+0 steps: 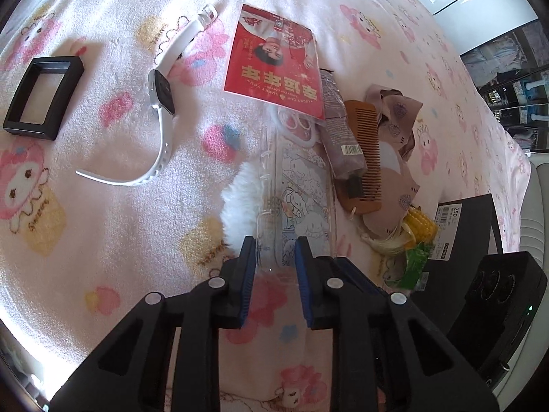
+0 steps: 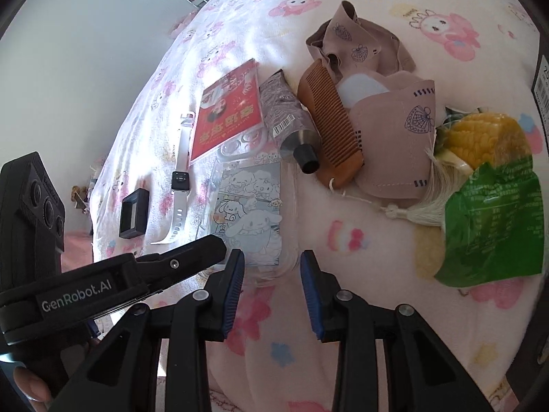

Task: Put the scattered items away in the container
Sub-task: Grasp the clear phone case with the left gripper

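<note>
Nearby, comb (image 1: 363, 158) apparently touches tube (image 1: 338, 127)

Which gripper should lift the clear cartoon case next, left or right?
Left. The left gripper has its jaws closed on the near edge of the clear cartoon case. The right gripper is open, beside the case's corner, gripping nothing.

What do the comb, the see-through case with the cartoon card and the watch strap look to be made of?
Comb: likely wood, matt brown with faint grain.
Case: clear hard plastic, by its glossy, see-through edges.
Watch strap: probably silicone or soft rubber; smooth white, curving loosely, with punched holes.
</note>
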Demonstrator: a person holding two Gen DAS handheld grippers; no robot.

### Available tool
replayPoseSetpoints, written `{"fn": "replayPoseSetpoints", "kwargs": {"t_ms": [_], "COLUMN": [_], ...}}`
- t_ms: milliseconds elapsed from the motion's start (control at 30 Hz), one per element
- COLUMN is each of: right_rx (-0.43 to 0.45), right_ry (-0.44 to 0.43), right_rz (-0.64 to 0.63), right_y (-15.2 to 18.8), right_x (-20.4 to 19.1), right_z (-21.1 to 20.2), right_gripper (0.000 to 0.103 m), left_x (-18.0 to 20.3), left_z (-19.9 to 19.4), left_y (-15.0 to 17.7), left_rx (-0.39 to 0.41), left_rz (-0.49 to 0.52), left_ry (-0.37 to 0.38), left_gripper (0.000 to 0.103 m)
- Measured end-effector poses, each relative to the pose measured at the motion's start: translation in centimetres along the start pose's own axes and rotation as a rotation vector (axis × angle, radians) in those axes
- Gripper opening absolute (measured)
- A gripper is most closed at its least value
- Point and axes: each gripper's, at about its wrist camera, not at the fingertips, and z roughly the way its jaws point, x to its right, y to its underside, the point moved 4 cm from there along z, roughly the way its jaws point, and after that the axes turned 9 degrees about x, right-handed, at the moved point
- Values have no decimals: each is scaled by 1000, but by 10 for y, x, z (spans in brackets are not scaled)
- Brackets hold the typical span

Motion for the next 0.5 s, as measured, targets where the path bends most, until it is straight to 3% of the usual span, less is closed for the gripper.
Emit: {"fn": "replayPoseSetpoints", "kwargs": {"t_ms": [200,300,500], "right_rx": [73,84,97], "right_ry": [4,-41,72], "right_rz": [-23,7,-50], "right_y": [21,34,50], "right_x": [0,3,18], "right_z": [-54,-72,-94], "right_gripper": [29,23,23], "left_x": [23,39,49], "left_z": [-25,-19,-14], "left_y": [22,38,57], "left_rx": [-7,-75,-114], "left_rz": [75,93,112], "left_ry": [48,96,102], "left_gripper": [25,20,20]}}
